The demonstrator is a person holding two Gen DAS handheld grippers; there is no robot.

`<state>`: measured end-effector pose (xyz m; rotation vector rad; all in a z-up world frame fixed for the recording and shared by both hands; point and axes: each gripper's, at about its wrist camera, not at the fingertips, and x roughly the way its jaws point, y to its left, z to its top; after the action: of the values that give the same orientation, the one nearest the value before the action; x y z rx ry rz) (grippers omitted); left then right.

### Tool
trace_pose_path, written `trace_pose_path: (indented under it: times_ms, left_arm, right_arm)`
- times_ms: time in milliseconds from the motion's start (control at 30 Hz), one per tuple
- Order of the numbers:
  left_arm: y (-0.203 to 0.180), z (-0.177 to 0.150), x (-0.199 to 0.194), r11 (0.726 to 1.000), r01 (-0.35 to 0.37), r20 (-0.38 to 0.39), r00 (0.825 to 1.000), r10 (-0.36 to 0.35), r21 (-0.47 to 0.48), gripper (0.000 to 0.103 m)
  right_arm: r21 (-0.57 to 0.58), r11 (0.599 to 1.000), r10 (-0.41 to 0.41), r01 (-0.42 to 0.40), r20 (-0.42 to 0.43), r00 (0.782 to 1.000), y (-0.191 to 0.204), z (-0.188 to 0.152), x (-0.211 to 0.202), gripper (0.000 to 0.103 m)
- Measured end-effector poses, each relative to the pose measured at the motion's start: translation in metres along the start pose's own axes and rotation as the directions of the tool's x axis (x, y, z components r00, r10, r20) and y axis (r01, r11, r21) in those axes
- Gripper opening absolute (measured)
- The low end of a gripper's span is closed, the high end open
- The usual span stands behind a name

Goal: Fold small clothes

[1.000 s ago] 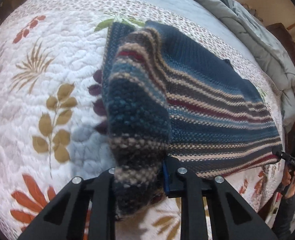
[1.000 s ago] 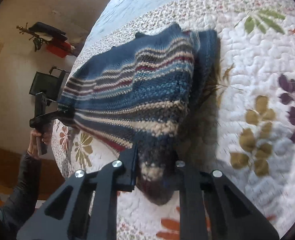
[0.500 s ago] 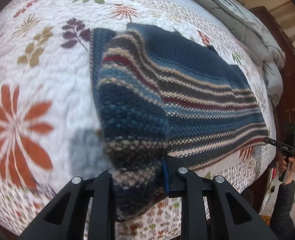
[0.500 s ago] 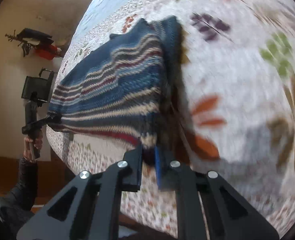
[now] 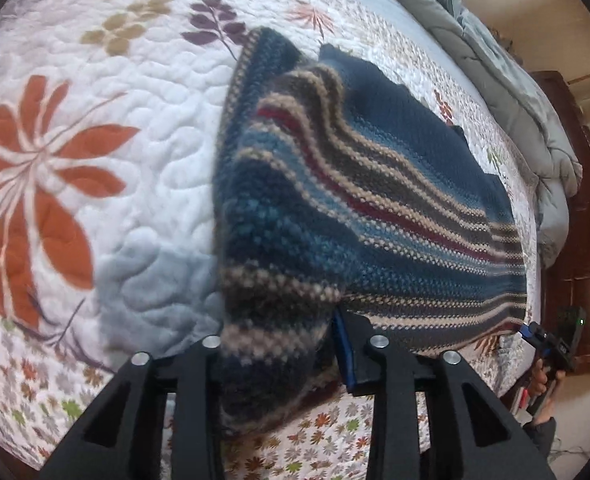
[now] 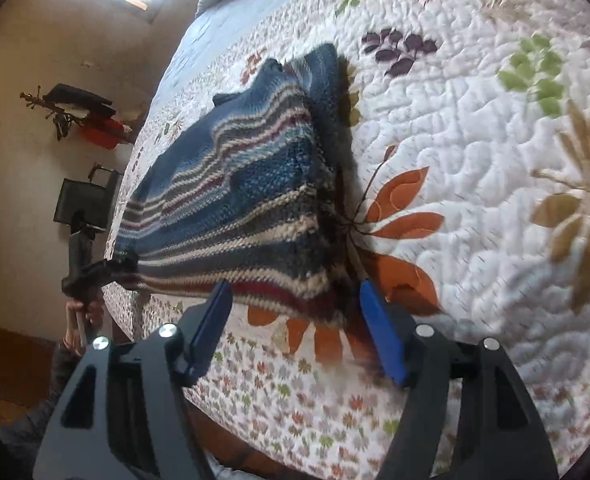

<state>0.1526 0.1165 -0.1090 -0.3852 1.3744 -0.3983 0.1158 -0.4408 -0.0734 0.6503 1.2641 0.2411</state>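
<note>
Left gripper (image 5: 279,344) clenched on striped sweater (image 5: 359,216) corner; right gripper (image 6: 299,336) fingers spread, sweater hem between them; no legible writing.

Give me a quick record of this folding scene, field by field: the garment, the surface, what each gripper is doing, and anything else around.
garment: striped knit sweater, blue with tan, grey and red bands, partly lifted off the bed
surface: floral quilt on a bed
left gripper: shut on a bunched corner of the sweater
right gripper: jaws spread apart, sweater's edge between the blue pads but not pinched
background: grey comforter heaped at the bed's far end
fold state: not yet laid flat
</note>
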Motion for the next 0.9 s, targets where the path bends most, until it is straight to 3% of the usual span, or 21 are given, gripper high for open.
trace_pose_path:
  times_ms: [67,133,233,300,367,467,733,900]
  left_arm:
    - [0.002,-0.009,-0.004,1.0,0.003,0.024,1.0,-0.002,-0.013,0.038]
    - [0.001,-0.014,-0.001,1.0,-0.007,0.036,0.999,0.008,-0.019,0.039]
    - [-0.005,-0.016,0.005,0.999,-0.045,0.044,0.998,0.045,-0.001,0.04]
    - [-0.015,-0.017,0.01,0.998,-0.067,0.048,0.997,0.066,0.014,0.04]
    - [-0.018,-0.017,0.009,0.996,-0.087,0.047,0.995,0.086,0.033,0.04]
    - [-0.02,-0.02,0.007,0.993,-0.11,0.033,0.994,0.108,0.038,0.04]
    - [-0.029,-0.046,0.003,0.992,-0.086,0.015,0.996,0.085,0.088,0.041]
    - [-0.01,-0.043,-0.001,0.999,-0.046,0.027,0.999,0.047,-0.004,0.041]
  right_arm:
    - [0.021,1.0,0.015,-0.015,-0.037,0.999,-0.006,0.008,0.02,0.07]
    - [0.021,1.0,0.021,-0.02,-0.062,0.998,-0.007,0.015,0.036,0.062]
    - [0.022,1.0,0.017,-0.015,-0.082,0.996,-0.001,0.02,0.054,0.026]
    - [0.024,0.999,0.031,-0.029,-0.087,0.996,0.004,0.017,0.056,0.021]
    - [-0.02,1.0,-0.013,0.011,-0.085,0.996,0.015,0.012,0.05,0.019]
    - [-0.001,1.0,-0.007,0.007,-0.088,0.996,0.022,0.002,0.029,0.018]
    - [0.013,0.998,-0.064,0.067,-0.171,0.983,0.02,-0.045,0.009,0.018]
    - [0.036,0.985,-0.16,0.166,-0.132,0.978,0.016,-0.05,0.016,0.041]
